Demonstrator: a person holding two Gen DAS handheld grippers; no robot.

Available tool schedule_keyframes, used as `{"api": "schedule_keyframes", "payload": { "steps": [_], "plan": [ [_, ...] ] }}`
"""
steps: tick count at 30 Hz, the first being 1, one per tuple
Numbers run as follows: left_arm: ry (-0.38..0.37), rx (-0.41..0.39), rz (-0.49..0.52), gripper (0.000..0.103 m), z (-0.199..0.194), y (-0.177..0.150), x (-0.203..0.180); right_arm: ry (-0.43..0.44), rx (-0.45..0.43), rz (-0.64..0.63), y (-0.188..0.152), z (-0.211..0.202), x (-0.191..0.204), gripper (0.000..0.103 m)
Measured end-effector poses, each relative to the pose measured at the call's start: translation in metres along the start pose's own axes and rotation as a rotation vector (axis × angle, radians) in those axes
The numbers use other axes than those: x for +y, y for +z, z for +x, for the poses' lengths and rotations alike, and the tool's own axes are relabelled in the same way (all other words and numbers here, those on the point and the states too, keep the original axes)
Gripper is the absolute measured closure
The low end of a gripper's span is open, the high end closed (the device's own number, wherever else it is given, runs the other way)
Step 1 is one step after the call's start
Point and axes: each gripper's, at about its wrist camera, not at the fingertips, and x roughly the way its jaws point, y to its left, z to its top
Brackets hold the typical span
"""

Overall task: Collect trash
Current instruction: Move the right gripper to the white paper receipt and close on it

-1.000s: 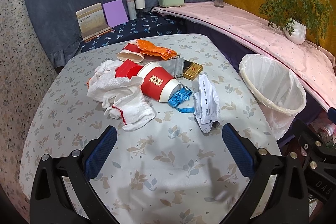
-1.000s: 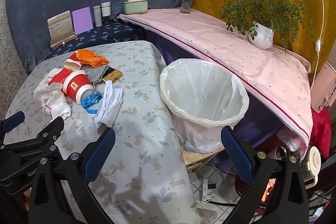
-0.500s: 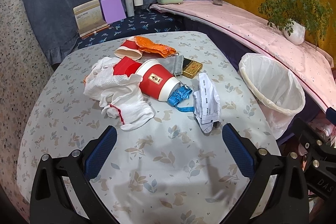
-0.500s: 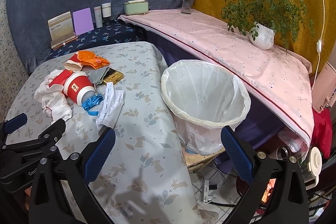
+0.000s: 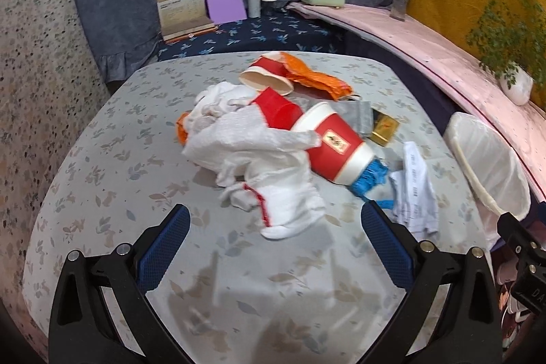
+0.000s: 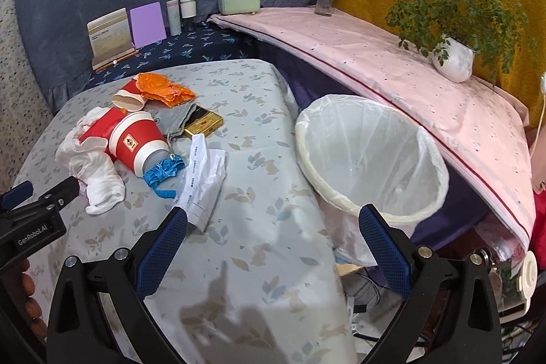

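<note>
Left wrist view shows the left claw (image 5: 271, 237) spread wide and empty above the surface (image 5: 102, 193), just short of the white cloth (image 5: 273, 179) lying against the tipped red cup (image 5: 336, 145). Right claw (image 6: 273, 239) is likewise spread and empty; beyond it the folded paper (image 6: 203, 183) lies left and the lined trash bin (image 6: 372, 159) stands right, beside the surface.

Trash is piled mid-table: a big red paper cup (image 5: 336, 147) on its side, crumpled white cloth (image 5: 259, 159) against it, a smaller red cup (image 5: 268, 75) tipped over behind, orange wrapper (image 5: 315, 79) (all crinkled), white receipts (image 6: 203, 179) nearest the empty lined bin (image 6: 372, 159).
</note>
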Motion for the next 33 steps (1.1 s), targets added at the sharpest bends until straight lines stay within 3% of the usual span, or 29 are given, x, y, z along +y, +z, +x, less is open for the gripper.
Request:
{"api": "schedule_keyframes", "payload": {
  "steps": [9,16,19,25,30,33],
  "plan": [
    [-0.023,0.087,-0.070,0.007,0.042,0.006,0.025,0.013,0.034,-0.048,0.008,0.039,0.030,0.008],
    [-0.052,0.108,-0.073,0.008,0.061,0.011,0.024,0.026,0.074,-0.054,0.012,0.065,0.044,0.019],
    [-0.076,0.130,-0.085,0.015,0.071,0.011,0.025,0.029,0.088,-0.066,0.013,0.073,0.051,0.023],
    [-0.099,0.141,-0.104,0.016,0.071,0.008,0.034,0.037,0.102,-0.078,0.012,0.081,0.059,0.027],
    [-0.123,0.108,-0.148,0.014,0.058,0.017,0.054,0.048,0.120,-0.073,0.013,0.089,0.061,0.039],
    [-0.140,0.077,-0.186,0.011,0.051,0.029,0.062,0.060,0.133,-0.064,0.013,0.093,0.061,0.052]
  ]
}}
